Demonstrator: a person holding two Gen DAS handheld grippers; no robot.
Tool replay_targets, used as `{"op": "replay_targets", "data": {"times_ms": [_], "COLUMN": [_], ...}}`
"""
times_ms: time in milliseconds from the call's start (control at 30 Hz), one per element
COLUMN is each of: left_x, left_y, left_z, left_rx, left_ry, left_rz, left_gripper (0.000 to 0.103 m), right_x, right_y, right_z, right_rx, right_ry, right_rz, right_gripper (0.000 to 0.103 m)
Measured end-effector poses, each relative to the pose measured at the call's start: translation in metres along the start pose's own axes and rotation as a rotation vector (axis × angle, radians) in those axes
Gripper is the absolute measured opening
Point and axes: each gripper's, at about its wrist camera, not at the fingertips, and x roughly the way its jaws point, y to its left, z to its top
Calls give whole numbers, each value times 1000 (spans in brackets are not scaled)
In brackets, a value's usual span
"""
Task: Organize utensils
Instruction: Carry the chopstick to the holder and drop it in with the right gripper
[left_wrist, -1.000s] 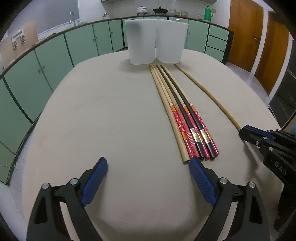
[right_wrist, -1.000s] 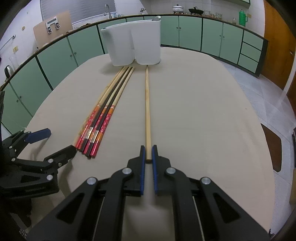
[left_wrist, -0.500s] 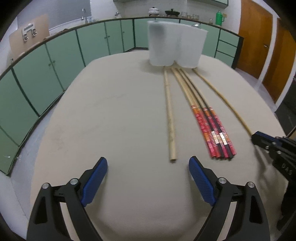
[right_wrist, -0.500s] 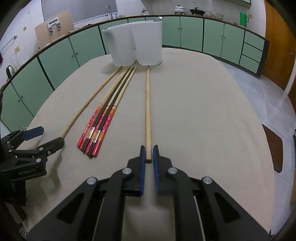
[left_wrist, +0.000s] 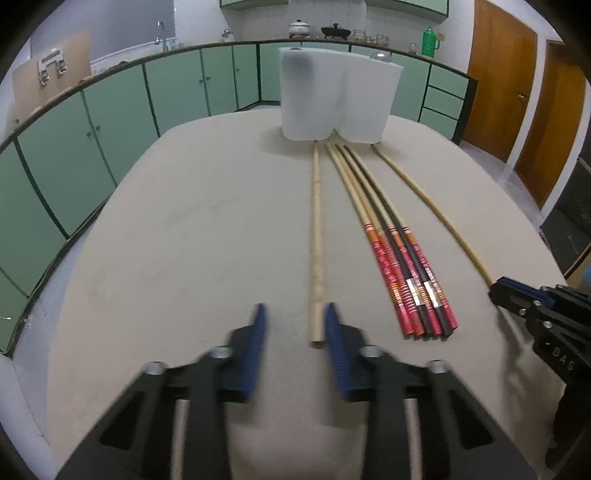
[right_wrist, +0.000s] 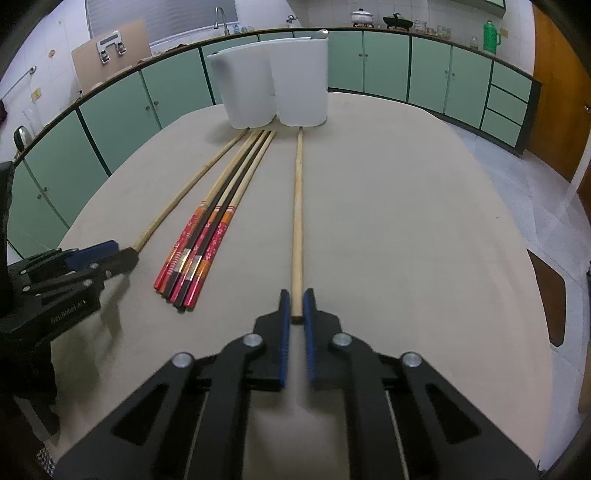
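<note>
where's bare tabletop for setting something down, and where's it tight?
Free: the broad strip of table left of the left bamboo chopstick, and in the right wrist view the wide stretch right of the right bamboo chopstick. Crowded: the middle, around the red-handled chopstick bundle, up to the white holder.

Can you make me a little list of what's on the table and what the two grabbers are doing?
Table: beige, rounded edge
White holder: upright at the far end
Red chopsticks: bunched side by side, lying flat
Left gripper: fingers have just been closing, end of one plain chopstick between them, not pinched yet
Right gripper: shut on the end of the other plain chopstick
</note>
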Motion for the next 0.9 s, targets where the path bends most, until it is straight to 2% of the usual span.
{"op": "replay_targets", "data": {"times_ms": [67,333,633,900], "left_x": [1,-12,-72,-112], "left_y": [0,-1,-1,6], "left_z": [1,6,33,71], "left_rx": [-1,3,21,27], "left_ry": [-2,-27,-156,-260], "left_rz": [-12,-31,-26,-48], "left_gripper": [8,7,7,7], "right_x": [0,-16,-69,-110], "right_y": [0,-3,-9,-10], "right_z": [0,8,42,81], "right_rx": [2,-2,-6,-34], "right_ry": [1,-26,-144,-234], "right_rz": [1,9,27,42], "right_gripper": [6,6,6,6]}}
